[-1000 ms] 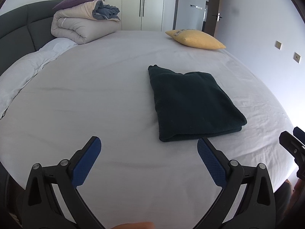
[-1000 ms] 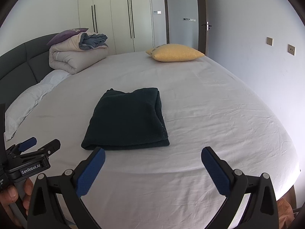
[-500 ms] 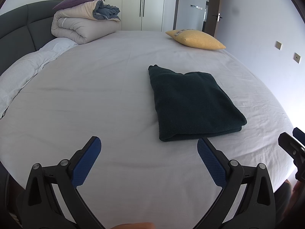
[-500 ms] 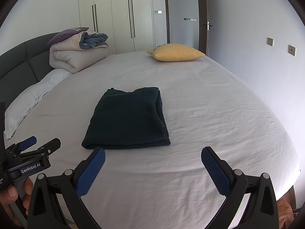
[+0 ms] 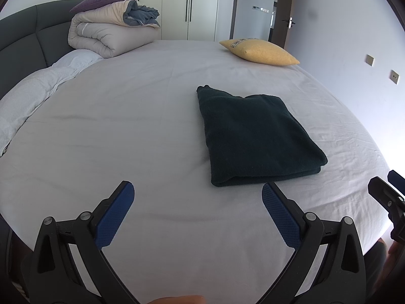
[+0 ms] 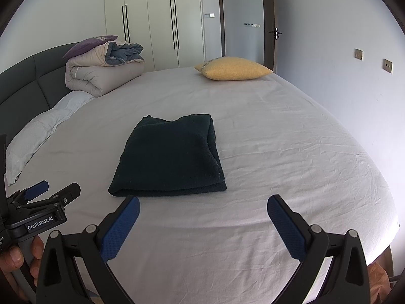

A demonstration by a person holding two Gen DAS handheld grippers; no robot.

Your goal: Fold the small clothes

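A wide bed sheet (image 5: 126,126) in pale grey covers the bed, wrinkled towards its right edge. At the far left a rolled duvet (image 5: 106,35) sits against the dark padded headboard (image 5: 30,40), with a purple cushion (image 5: 101,0) and a bundle of blue-grey bedding on top; a white pillow (image 5: 38,88) lies along the left side. A yellow pillow (image 6: 233,68) rests at the far end of the bed, near the open door (image 6: 269,22), and a wardrobe (image 6: 162,20) with long dark handles fills the back wall. Nothing lies between the grippers and the garment — the sheet there is bare.

Compared with half a second ago almost nothing differs: the dark garment lies in the same place and both grippers are spread as wide as they were, with only a slight shift in each view.

The folded dark garment (image 5: 255,136) lies flat in the middle of the bed, its thick folded edge facing the grippers. The left gripper (image 5: 196,197) hovers over the sheet just short of that near edge, jaws spread wide and holding nothing; the garment sits ahead and to its right. The right gripper (image 6: 202,207) — also wide apart and empty — has the garment just ahead and slightly to its left.
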